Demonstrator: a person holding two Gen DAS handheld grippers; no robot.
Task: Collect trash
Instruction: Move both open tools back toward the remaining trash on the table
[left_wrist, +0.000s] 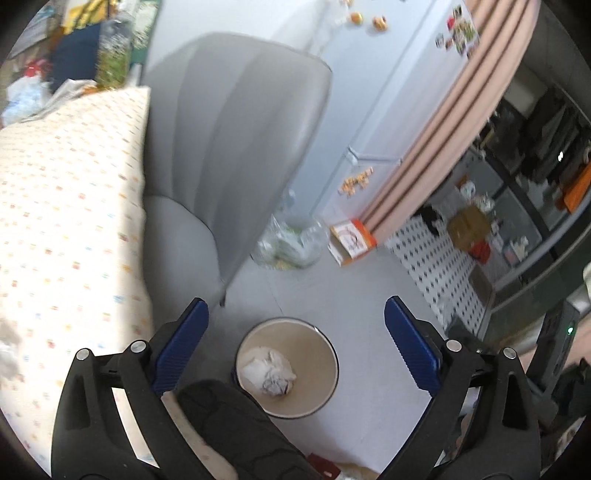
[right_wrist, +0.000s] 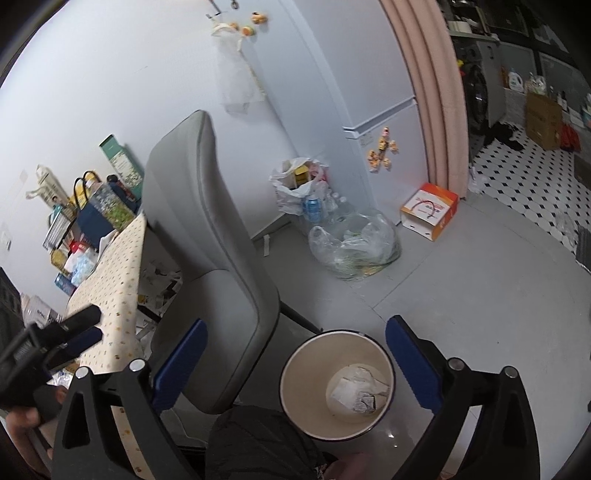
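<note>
Both grippers, left gripper (left_wrist: 295, 343) and right gripper (right_wrist: 293, 360), hang spread wide and empty above a round waste bin (left_wrist: 325, 384) on the grey floor. Crumpled paper trash (left_wrist: 269, 373) lies at the bin's bottom. Just behind the bin stands a grey chair (right_wrist: 210, 258). More scraps probably remain on the patterned tablecloth (left_wrist: 66, 221) beyond it; reach there next, clearing the chair back.

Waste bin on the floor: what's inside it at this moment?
The waste bin holds crumpled white paper lying on its bottom, with a darker printed scrap at the edge of the pile. Anything beneath the paper is covered. A dark-clothed knee hides the bin's near rim.
</note>
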